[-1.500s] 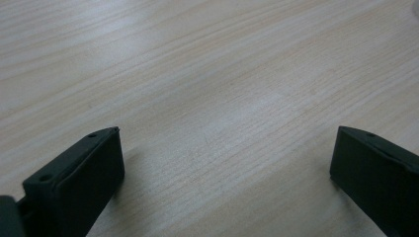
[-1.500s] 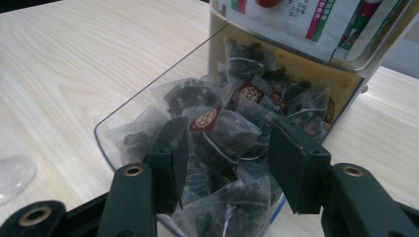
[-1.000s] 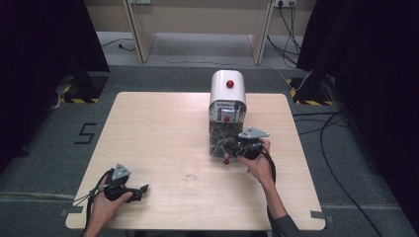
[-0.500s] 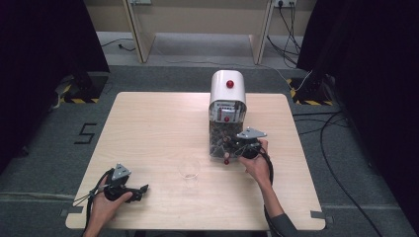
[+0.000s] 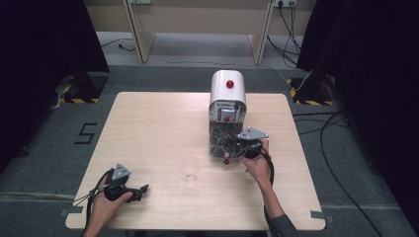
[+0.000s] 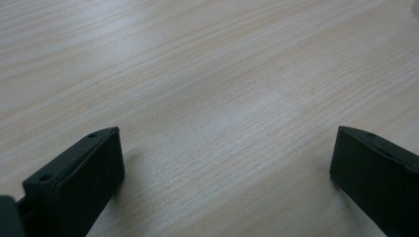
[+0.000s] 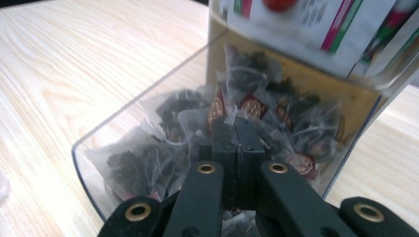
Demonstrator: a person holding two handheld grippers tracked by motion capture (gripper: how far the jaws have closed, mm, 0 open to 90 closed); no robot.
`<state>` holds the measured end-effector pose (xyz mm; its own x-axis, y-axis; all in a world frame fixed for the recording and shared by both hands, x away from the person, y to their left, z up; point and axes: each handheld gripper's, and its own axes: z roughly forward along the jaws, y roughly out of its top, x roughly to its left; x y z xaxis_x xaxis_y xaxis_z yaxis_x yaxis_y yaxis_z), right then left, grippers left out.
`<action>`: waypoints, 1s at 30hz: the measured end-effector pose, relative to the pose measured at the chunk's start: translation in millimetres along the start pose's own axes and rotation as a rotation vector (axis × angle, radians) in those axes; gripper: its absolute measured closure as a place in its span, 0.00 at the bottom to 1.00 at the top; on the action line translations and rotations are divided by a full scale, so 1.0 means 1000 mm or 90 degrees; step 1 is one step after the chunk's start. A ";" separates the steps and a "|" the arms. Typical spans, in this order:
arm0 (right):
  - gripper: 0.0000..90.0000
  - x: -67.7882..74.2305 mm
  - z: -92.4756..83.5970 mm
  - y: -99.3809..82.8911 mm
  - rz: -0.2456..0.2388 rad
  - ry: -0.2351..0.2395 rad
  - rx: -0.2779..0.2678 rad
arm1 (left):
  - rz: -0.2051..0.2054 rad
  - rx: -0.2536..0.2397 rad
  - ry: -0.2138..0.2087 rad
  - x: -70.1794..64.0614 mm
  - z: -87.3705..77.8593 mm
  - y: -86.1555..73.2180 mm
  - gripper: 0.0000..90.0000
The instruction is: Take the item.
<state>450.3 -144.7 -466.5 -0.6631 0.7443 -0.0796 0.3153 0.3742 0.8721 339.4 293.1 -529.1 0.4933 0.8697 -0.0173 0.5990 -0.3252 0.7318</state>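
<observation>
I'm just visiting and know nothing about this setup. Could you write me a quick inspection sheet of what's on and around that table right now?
Surface: pale wooden table, clean.
Job's things: white-topped dispenser with a clear bin of tea bags; empty glass in front of it.
Clutter: nothing seen.
Grippers: left tongs open, low over bare wood; right tongs shut, inside the bin among the tea bags; whether they pinch one, cannot tell.
Cables: one trails from each gripper; more on the floor at right.
Surroundings: grey carpet, dark curtains, hazard-striped tape.

Left gripper [image 6: 225, 163] fingers apart — right gripper [image 7: 238, 136] seemingly clamped.
</observation>
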 end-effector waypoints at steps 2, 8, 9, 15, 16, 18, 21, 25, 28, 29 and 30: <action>1.00 0.001 -0.005 0.003 -0.003 -0.001 -0.010 | 0.000 0.000 0.000 0.000 0.000 0.000 0.00; 1.00 0.004 -0.016 0.011 -0.012 -0.001 -0.037 | 0.000 0.000 0.000 0.000 0.000 0.000 0.00; 1.00 0.004 -0.018 0.012 -0.014 -0.001 -0.039 | 0.000 0.000 0.000 0.000 0.000 0.000 0.00; 1.00 0.007 -0.025 0.017 -0.021 -0.001 -0.056 | 0.000 0.000 0.000 0.000 0.000 0.000 0.00; 1.00 0.006 -0.027 0.017 -0.018 0.001 -0.061 | 0.000 0.000 0.000 0.000 0.000 0.000 0.00; 1.00 0.007 -0.030 0.019 -0.017 0.002 -0.068 | 0.000 0.001 0.000 0.000 0.000 0.000 0.00; 1.00 0.008 -0.035 0.022 -0.020 -0.001 -0.077 | 0.000 0.000 0.000 0.000 0.000 0.000 0.00; 1.00 0.012 -0.039 0.025 -0.027 0.005 -0.087 | 0.000 0.000 0.000 0.000 0.000 0.000 0.00; 1.00 0.016 -0.042 0.027 -0.033 0.013 -0.096 | 0.000 0.000 0.000 0.000 0.000 0.000 0.00; 1.00 0.017 -0.043 0.028 -0.028 0.016 -0.099 | 0.000 0.001 0.000 0.000 0.000 0.000 0.00; 1.00 0.018 -0.044 0.028 -0.030 0.020 -0.103 | 0.000 0.000 0.000 0.000 0.000 0.000 0.00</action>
<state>417.2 -144.9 -421.9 -0.6963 0.7094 -0.1090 0.1715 0.3120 0.9345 339.4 293.1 -529.1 0.4932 0.8697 -0.0173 0.5989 -0.3251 0.7319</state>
